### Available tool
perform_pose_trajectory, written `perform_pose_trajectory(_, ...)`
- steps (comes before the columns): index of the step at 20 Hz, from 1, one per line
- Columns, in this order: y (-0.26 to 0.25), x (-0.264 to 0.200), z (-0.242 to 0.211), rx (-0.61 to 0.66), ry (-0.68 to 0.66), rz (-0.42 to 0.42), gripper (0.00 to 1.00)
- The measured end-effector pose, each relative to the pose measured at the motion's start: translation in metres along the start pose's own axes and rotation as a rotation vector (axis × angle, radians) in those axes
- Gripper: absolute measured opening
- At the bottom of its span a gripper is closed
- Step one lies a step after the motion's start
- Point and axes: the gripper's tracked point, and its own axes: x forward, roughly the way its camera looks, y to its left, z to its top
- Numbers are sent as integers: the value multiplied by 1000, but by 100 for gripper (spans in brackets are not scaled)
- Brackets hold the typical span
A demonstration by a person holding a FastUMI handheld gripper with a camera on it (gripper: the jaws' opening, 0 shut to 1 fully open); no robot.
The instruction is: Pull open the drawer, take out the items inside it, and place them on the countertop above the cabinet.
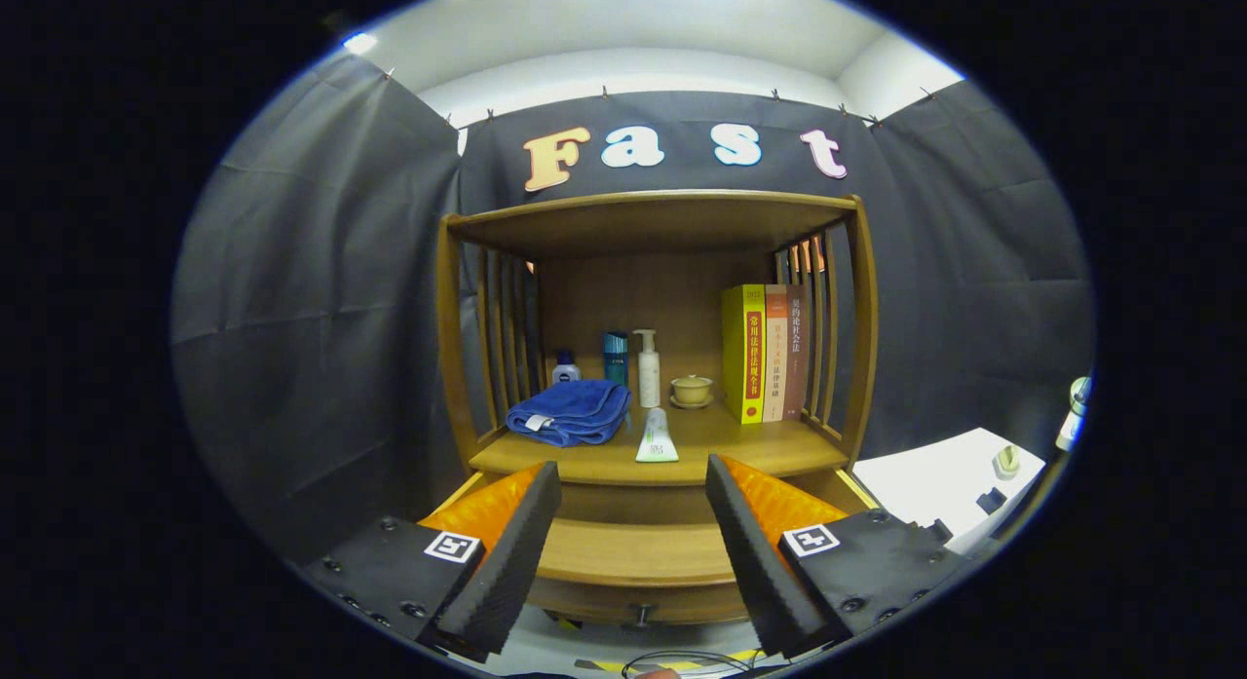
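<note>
The wooden cabinet's drawer stands pulled out below my fingers, its knob facing me; the part of its floor that I see is bare wood. On the countertop above it lie a folded blue towel and a white-green tube. Behind them stand a small blue-capped bottle, a teal bottle, a white pump bottle and a cup on a saucer. My gripper is open over the drawer, with nothing between its fingers.
Three upright books stand at the right of the countertop under the top shelf. Slatted side walls close in the countertop. A white table with small objects stands to the right. A cable lies on the floor below.
</note>
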Motion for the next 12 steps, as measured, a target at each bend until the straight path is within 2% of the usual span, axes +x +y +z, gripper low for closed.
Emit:
perform_pose_trajectory(5,-4,-31,-20,82,-43,-16,98)
perform_pose_trajectory(12,3,-37,-56,82,-51,-3,98)
